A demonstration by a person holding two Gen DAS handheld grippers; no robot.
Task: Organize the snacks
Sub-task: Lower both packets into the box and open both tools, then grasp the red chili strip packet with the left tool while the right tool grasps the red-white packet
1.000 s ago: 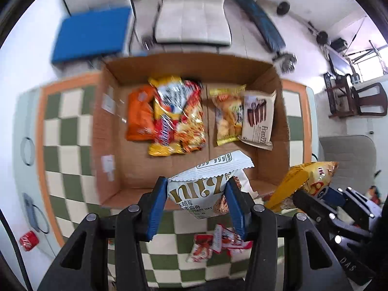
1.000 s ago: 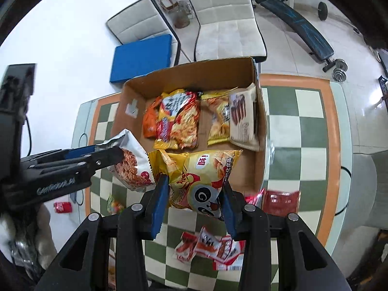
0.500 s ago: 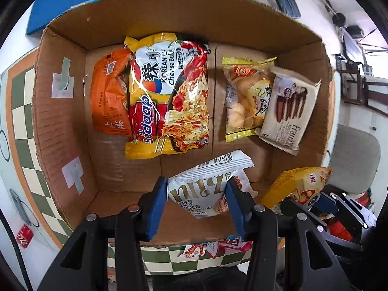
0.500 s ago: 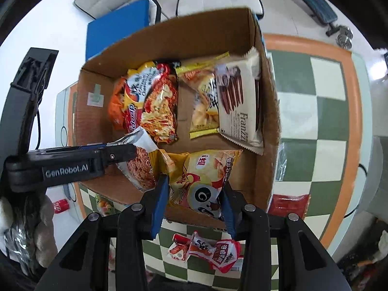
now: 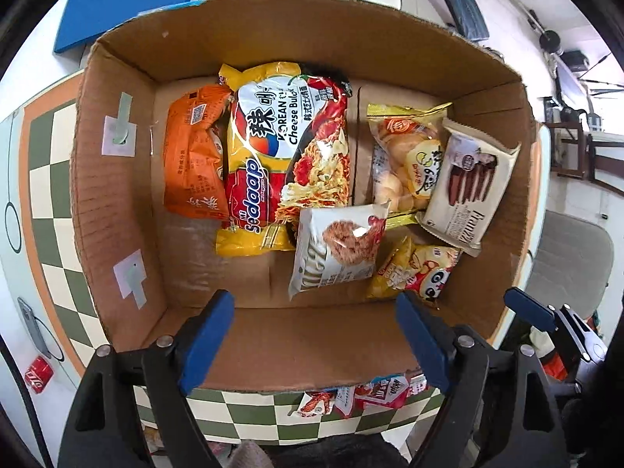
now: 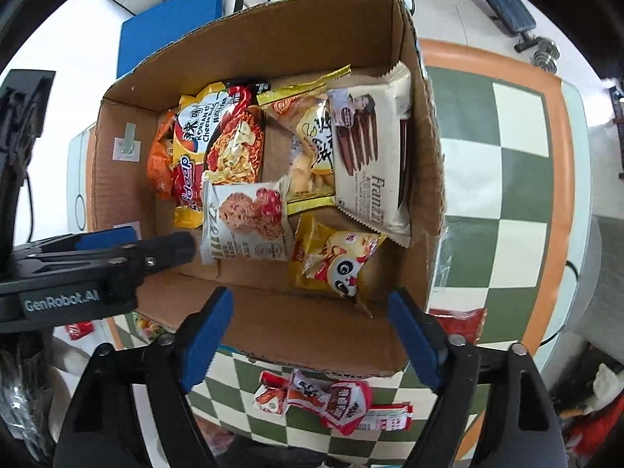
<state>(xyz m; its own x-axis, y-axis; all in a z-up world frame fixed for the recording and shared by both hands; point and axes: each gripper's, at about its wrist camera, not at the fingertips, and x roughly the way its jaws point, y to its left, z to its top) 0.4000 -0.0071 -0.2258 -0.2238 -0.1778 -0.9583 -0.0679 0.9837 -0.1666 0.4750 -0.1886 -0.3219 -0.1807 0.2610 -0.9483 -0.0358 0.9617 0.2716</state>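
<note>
The cardboard box [image 5: 117, 202] is sitting on the tabletop [image 6: 518, 179]. Inside, the noodle packet [image 5: 284, 156] is lying left of the bread-ball bag [image 5: 405, 163], with the Franzzi wafer pack [image 5: 468, 183] leaning against the right wall. Nearer us, the oat cookie packet [image 5: 335, 249] is overlapping the noodles, and the panda snack bag [image 5: 413, 269] is lying just right of it.

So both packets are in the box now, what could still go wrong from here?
Mostly small things. The white oat packet lies partly on the noodle bag, so later packets may pile unevenly. The yellow panda packet sits close under the right tool, whose jaws are opening; it could be snagged as the tool lifts. Red packets still lie on the table against the box, awkward to pinch.
</note>
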